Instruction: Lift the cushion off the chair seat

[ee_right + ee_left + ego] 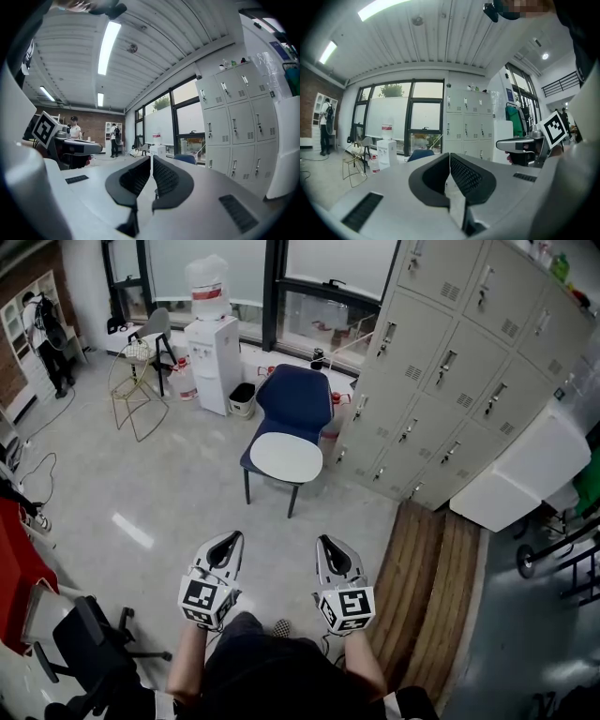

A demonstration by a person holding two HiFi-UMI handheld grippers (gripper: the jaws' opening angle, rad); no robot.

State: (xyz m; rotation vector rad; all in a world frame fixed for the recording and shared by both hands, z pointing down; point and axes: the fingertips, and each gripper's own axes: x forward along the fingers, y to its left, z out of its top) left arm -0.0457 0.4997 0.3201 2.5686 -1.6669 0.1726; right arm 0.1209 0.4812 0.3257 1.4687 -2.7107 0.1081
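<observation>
White cushion (286, 457) is lying flat on the blue chair (298, 397) seat, straight ahead of both tongs, well apart and roughly centred between them. Left tongs (231, 540) and right tongs (327, 544) are sitting closed, gripping nothing. Lockers (450, 362) are crowding the chair's right side; only floor (187, 493) is lying between.

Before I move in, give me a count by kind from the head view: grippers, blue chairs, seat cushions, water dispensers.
Grippers: 2, the left gripper and the right gripper
Blue chair: 1
Cushion: 1, lying on the chair seat
Water dispenser: 1
Total: 5
</observation>
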